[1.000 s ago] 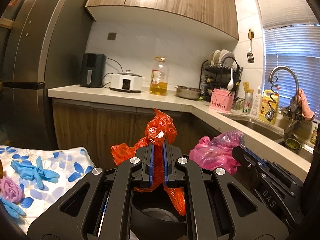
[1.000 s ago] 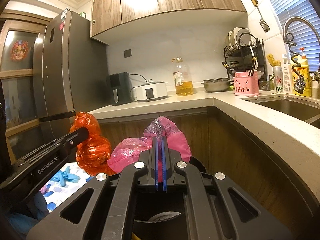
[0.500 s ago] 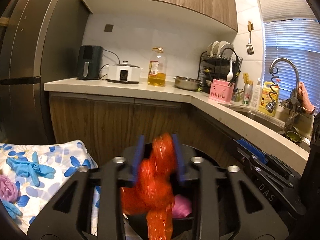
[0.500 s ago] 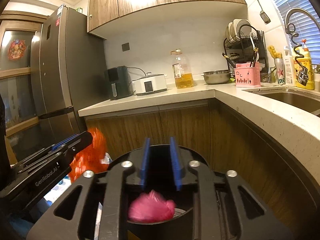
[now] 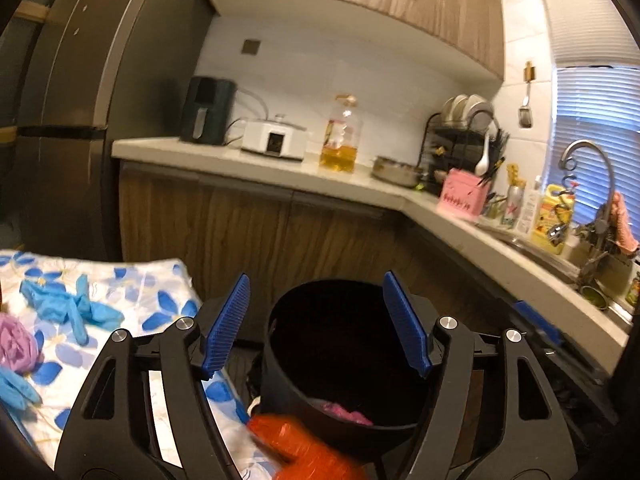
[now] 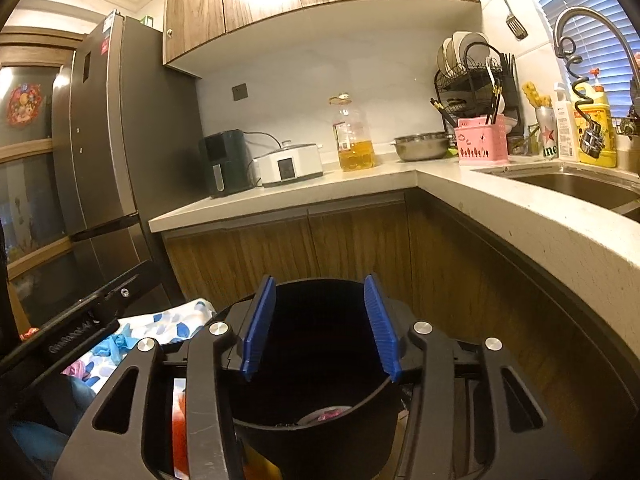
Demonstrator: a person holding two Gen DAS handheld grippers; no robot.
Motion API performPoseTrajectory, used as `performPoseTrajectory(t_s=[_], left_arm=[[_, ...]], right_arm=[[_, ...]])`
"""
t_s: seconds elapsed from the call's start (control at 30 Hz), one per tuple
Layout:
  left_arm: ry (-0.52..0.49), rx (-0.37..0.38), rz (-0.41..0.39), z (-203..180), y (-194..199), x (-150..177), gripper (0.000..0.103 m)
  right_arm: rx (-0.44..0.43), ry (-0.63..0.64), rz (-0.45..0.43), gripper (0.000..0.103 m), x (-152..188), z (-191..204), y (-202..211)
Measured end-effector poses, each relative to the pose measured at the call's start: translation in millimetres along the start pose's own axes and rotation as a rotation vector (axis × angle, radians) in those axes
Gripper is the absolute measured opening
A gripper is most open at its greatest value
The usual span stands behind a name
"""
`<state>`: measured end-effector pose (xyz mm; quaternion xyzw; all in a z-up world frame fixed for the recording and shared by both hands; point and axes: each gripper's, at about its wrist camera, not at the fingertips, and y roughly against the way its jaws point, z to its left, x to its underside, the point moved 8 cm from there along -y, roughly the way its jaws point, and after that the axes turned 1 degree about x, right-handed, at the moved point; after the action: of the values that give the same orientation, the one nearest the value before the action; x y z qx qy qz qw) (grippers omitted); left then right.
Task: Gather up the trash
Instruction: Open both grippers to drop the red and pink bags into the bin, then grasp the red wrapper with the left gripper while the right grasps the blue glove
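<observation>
A black round bin (image 5: pixel 340 360) stands on the floor below both grippers; it also shows in the right wrist view (image 6: pixel 320 360). My left gripper (image 5: pixel 316 320) is open and empty above it. My right gripper (image 6: pixel 320 320) is open and empty above it too. A pink plastic bag (image 5: pixel 346 416) lies in the bin's bottom, also glimpsed in the right wrist view (image 6: pixel 326 414). An orange plastic bag (image 5: pixel 308 452), blurred, is at the bin's near rim, outside it as far as I can tell. Blue gloves (image 5: pixel 68 308) and a purple wad (image 5: pixel 16 344) lie on a flowered cloth (image 5: pixel 160 280).
A wooden-front counter (image 6: pixel 360 184) wraps around behind and to the right, with an air fryer (image 5: pixel 206 110), cooker, oil bottle (image 5: pixel 340 136), dish rack and sink (image 6: pixel 572 184). A fridge (image 6: pixel 104 140) stands at the left.
Both grippers opened. The pink bag dropped from the right gripper into the bin. The orange bag dropped from the left gripper to the bin's near rim.
</observation>
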<state>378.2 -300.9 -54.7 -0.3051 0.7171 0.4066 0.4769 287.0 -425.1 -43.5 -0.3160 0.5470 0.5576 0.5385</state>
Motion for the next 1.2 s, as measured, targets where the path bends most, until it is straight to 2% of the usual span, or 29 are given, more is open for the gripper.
performPoseTrajectory(t_s=[0.03,0.1,0.2,0.3,0.53,0.8,1.1,1.2], left_arm=[[-0.008,-0.012,0.009,2,-3,4,0.068],[-0.056,-0.09,0.049,11,-12,23,0.067],[-0.025,-0.131,0.093,26,-15,43,0.066],[-0.028,-0.123,0.084,32,-9,46,0.065],[-0.034,-0.138,0.063,36,11,42,0.066],[0.003,-0.19,0.052,51,48,37,0.072],[0.001,-0.265,0.008,69,109,25,0.083],[0.0,-0.315,-0.013,83,138,23,0.086]], right_arm=[[-0.007,0.002,0.005,0.047,4,2,2],[-0.009,0.016,0.018,0.047,15,3,5],[-0.005,0.025,0.044,0.047,35,5,7],[-0.006,0.013,0.069,0.047,48,2,7],[-0.002,0.035,0.042,0.047,39,5,16],[-0.018,0.054,0.022,0.047,30,21,30],[-0.084,0.096,-0.008,0.056,19,64,62],[-0.124,0.102,-0.015,0.06,18,84,72]])
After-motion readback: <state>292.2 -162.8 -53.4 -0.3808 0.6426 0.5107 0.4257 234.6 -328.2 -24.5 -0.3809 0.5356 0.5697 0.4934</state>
